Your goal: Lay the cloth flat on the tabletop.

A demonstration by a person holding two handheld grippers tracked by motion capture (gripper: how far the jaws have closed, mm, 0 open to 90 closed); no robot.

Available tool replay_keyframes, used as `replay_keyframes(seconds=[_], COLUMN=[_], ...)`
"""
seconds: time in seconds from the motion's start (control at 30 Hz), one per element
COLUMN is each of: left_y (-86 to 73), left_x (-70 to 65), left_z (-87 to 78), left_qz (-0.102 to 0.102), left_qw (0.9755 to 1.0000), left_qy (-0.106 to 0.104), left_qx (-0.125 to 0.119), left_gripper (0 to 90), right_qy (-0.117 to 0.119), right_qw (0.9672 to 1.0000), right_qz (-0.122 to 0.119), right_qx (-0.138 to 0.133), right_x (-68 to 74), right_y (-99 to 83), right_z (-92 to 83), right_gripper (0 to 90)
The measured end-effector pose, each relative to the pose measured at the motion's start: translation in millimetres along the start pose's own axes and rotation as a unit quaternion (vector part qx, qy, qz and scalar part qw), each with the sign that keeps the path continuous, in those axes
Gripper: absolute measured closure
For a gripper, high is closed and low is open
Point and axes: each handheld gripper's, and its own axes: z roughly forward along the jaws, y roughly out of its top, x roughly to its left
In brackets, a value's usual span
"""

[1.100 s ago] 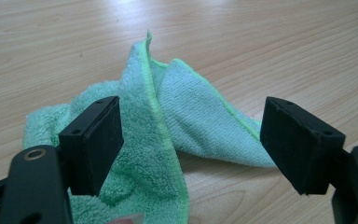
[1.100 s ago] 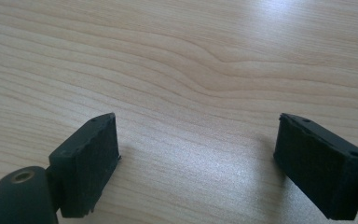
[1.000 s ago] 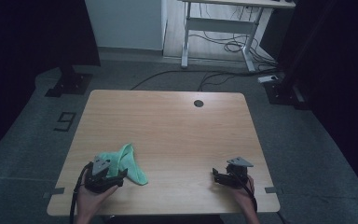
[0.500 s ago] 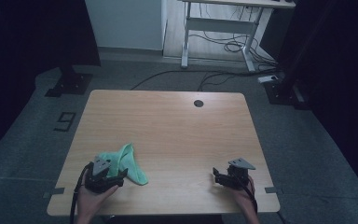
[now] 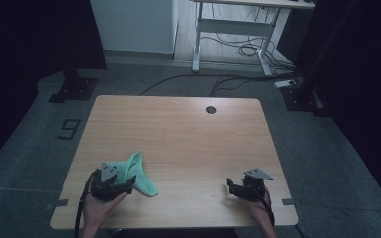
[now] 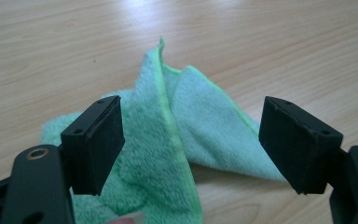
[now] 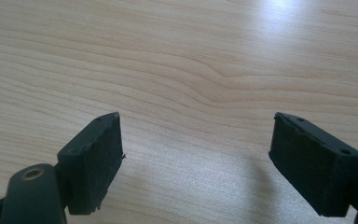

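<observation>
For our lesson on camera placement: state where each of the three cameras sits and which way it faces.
High view: above the near edge, looking forward and down at the table; forearms, both hands show.
Left gripper view: on the left gripper, facing the green cloth; open jaws show.
Right gripper view: on the right gripper, facing bare wood; open jaws show.
High and left views share the cloth.

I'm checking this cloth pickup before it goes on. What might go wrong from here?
1. The green cloth lies crumpled with a raised fold between the open jaws of the left gripper; closing may catch only that fold, so the rest trails or slips.
2. The cloth sits near the table's front edge, so a drag could pull it off.
3. The right gripper is open over bare wood, too far away to help.
</observation>
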Motion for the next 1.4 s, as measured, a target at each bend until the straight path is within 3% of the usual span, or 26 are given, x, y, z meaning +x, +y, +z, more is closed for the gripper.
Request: replay_keyframes(seconds=[0.27,0.57,0.7,1.13,1.23,1.4], left_y=[7.6,11.8,10.3,0.0,-2.3,-8.4], left_x=[2.2,0.4,-1.4,5.2,6.0,6.6], left_z=[4.3,28.4,39.1,55.3,57.6,61.5], left_qz=[-0.003,-0.006,0.006,0.005,0.003,0.0], left_qw=[1.0,0.9997,0.999,0.9978,0.9975,0.9967], left_qy=[0.003,0.007,0.021,0.021,0.023,0.036], left_qx=[-0.001,0.023,0.038,0.064,0.068,0.073], left_gripper=[22.3,20.5,19.8,20.9,22.3,34.7], right_qy=[0.0,0.0,0.0,-0.005,-0.006,-0.008], right_qw=[1.0,1.0,1.0,0.9998,0.9998,0.9996], right_qz=[0.0,-0.004,-0.007,-0.014,-0.017,-0.021], right_qx=[-0.001,0.003,0.004,0.012,0.012,0.014], right_x=[2.3,5.4,6.4,10.1,11.1,12.5], right_y=[0.1,-0.5,-0.9,-2.3,-2.5,-2.5], right_z=[-1.1,-0.1,0.0,3.1,3.3,3.4], right_gripper=[17.5,17.8,17.9,18.0,18.2,18.5])
